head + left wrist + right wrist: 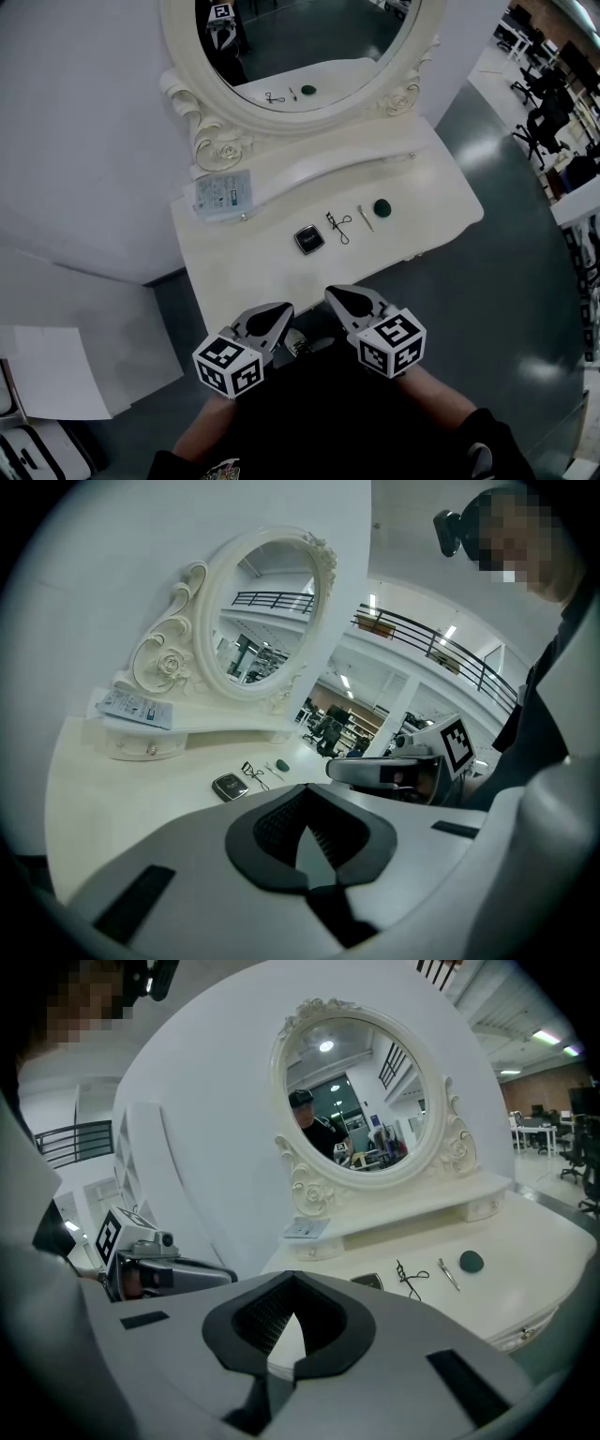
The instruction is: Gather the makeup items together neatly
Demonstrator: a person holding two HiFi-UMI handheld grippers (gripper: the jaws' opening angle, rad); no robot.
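Observation:
Four makeup items lie in a row on the white vanity table (441, 211): a black compact (308, 239), an eyelash curler (339, 228), a slim metal tweezer (365, 217) and a round green puff (382, 207). The right gripper view shows the same compact (367, 1282), curler (408, 1274) and puff (472, 1261). My left gripper (281, 312) and right gripper (337, 298) hover side by side at the table's near edge, short of the items. Both are shut with nothing between the jaws.
An oval mirror (309, 47) in an ornate white frame stands at the back. A printed leaflet (223, 195) lies on the raised shelf below it. A white wall panel rises to the left, and grey floor surrounds the table.

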